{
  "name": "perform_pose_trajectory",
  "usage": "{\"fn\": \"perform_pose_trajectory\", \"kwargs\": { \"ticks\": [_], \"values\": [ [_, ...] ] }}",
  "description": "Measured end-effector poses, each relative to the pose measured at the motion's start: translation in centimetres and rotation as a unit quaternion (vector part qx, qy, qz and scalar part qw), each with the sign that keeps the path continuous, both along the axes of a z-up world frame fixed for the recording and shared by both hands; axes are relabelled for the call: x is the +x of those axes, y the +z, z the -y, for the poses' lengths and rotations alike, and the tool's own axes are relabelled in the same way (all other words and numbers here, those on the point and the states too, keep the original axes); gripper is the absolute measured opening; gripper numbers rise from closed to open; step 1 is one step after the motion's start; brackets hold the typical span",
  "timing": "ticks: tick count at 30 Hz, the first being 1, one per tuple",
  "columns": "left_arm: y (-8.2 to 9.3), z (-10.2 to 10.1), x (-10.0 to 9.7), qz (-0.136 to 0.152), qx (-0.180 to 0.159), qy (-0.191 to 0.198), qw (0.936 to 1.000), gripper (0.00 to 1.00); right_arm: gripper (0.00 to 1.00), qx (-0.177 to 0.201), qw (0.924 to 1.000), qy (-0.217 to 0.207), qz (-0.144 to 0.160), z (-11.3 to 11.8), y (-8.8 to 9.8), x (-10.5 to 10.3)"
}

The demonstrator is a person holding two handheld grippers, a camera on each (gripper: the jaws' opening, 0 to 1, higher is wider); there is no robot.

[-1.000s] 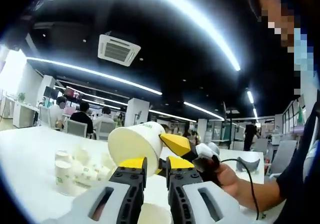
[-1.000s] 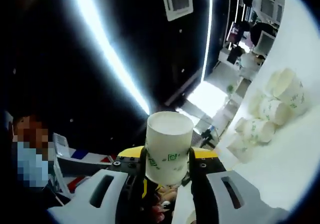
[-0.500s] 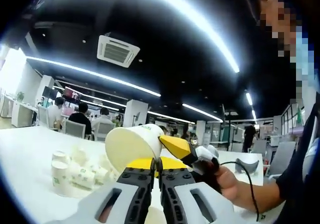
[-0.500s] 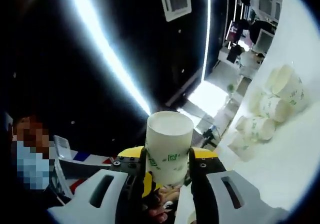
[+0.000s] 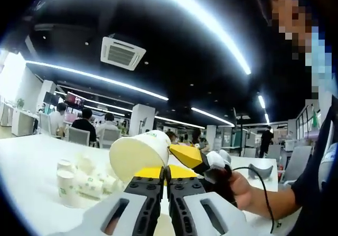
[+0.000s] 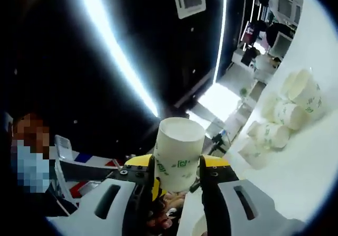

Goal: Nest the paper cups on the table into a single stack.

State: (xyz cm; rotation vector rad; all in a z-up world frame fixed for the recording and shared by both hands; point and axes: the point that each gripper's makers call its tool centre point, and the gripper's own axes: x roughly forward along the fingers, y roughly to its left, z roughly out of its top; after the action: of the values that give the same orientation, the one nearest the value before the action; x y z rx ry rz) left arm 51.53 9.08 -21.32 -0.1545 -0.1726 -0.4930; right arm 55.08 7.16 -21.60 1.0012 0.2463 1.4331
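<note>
- Left gripper view, lower left: loose cups (image 5: 79,182) lie in a heap on the white table (image 5: 26,167), some upright, some tipped. Open tabletop all round the heap.
- Same view, bottom centre: left gripper (image 5: 165,181) with jaws pressed together. Whether anything is pinched between them I cannot tell.
- Just above it: a cup (image 5: 138,152) with its base toward this camera, held at the mouth end by the right gripper's yellow jaws, which come in from the right with a hand (image 5: 237,191) behind.
- Right gripper view, bottom centre: right gripper (image 6: 176,173) pinching that cup (image 6: 178,154) by its sides, base away from the camera.
- Same view, right edge: heap (image 6: 280,121) on the table (image 6: 296,178), well apart from the held cup.
- Judgement: step in hand is carrying this cup to nest with another. Line the two up on one axis and push gently, so the thin wall does not crush.
- Room: table edge is hard to place through the fisheye. Chairs and seated people sit far off at mid left in the left gripper view.
</note>
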Motion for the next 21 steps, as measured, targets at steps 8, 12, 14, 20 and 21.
{"fn": "perform_pose_trajectory", "kwargs": {
  "ticks": [8, 12, 14, 20, 21],
  "values": [
    [0.1, -2.0, -0.4, -0.012, 0.027, 0.011, 0.9995, 0.02, 0.35, -0.065, 0.9902, -0.076, 0.098, 1.7, 0.0, 1.5],
    [0.3, -3.0, -0.7, -0.016, 0.058, 0.017, 0.9981, 0.02, 0.34, -0.106, 0.9723, -0.122, 0.169, 2.4, 0.2, 1.9],
    [0.3, -3.2, -0.9, -0.022, 0.071, 0.016, 0.9971, 0.02, 0.34, -0.114, 0.9652, -0.137, 0.191, 2.6, 0.6, 1.9],
    [0.3, -4.0, -1.4, -0.039, 0.129, 0.011, 0.9908, 0.02, 0.34, -0.167, 0.9194, -0.186, 0.304, 2.6, 1.1, 1.2],
    [0.2, -4.0, -1.6, -0.044, 0.139, 0.008, 0.9893, 0.02, 0.34, -0.173, 0.9118, -0.188, 0.321, 2.5, 1.2, 0.9]
  ]
}}
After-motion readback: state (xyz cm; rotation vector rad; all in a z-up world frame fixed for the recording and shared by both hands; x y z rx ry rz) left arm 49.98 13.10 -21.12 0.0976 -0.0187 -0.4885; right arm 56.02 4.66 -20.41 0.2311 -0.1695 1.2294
